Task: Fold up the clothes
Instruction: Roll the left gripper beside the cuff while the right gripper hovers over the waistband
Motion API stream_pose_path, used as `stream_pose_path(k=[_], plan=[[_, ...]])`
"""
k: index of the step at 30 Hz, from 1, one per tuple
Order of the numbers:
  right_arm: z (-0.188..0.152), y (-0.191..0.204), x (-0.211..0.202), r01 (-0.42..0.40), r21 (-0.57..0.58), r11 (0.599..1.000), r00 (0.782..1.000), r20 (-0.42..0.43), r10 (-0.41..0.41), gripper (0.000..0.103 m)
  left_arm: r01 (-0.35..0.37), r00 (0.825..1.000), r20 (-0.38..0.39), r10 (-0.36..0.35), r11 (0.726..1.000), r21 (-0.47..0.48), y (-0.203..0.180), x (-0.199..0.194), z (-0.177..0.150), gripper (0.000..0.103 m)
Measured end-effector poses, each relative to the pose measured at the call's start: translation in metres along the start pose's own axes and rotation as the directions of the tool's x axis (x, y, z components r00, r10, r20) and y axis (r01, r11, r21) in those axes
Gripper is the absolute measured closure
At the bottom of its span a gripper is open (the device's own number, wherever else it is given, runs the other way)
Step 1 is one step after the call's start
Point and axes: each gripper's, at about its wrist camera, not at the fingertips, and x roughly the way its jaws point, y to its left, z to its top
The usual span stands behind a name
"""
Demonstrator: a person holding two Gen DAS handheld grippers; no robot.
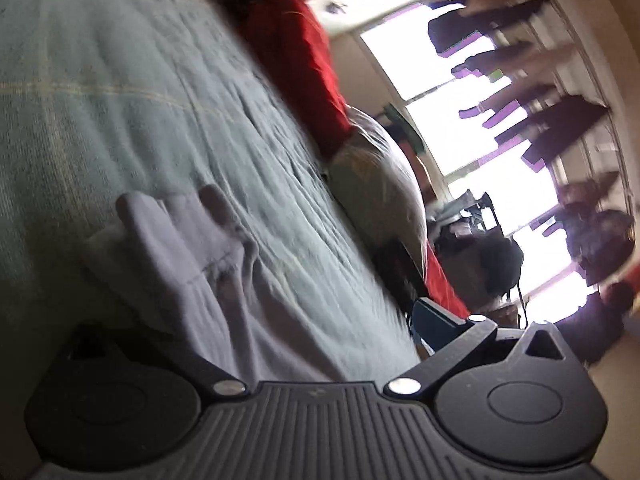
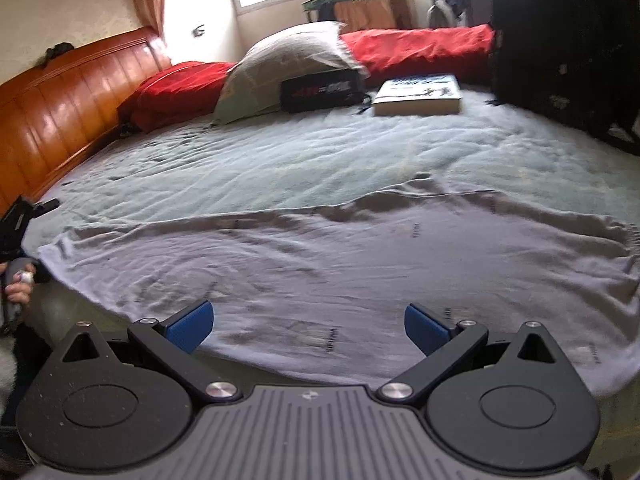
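Note:
A lavender-grey garment (image 2: 340,256) lies spread flat and wrinkled across the pale green bed sheet (image 2: 280,160). My right gripper (image 2: 308,328) hovers open over the garment's near edge, blue pads (image 2: 192,326) wide apart with nothing between them. In the tilted, blurred left wrist view, one end of the garment (image 1: 180,248) lies between the spread fingers of my left gripper (image 1: 256,326). That gripper is open; one blue pad (image 1: 434,320) shows, the other is hidden in shadow by the cloth. A hand (image 2: 16,288) holds the left gripper's handle at the garment's left end.
A wooden headboard (image 2: 60,100) runs along the left. Red bedding (image 2: 416,50), a grey pillow (image 2: 288,68), a black case (image 2: 320,90) and a book (image 2: 418,94) lie at the far side. A black bag (image 2: 568,48) stands at the right. Bright windows (image 1: 480,160) are behind.

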Motion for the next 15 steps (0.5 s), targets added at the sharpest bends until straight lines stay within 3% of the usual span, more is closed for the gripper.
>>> stream_pose_path(k=[4,10,15], plan=[[0.013,0.013,0.013,-0.077,-0.004,0.997,0.996,-0.047,0.077,0.0,0.044,0.999,-0.017,-0.043,0.998,0.055,-0.018,-0.005,0.001,0.001],[0.031,0.033,0.033,-0.186,-0.01,0.983,0.976,-0.118,0.183,0.0,0.107,0.994,0.0,-0.107,0.993,0.045,-0.029,-0.015,0.004,0.001],[0.041,0.06,0.054,-0.295,-0.024,0.955,0.94,-0.184,0.286,0.0,0.145,0.989,0.003,-0.145,0.988,0.061,-0.04,-0.02,0.002,0.001]])
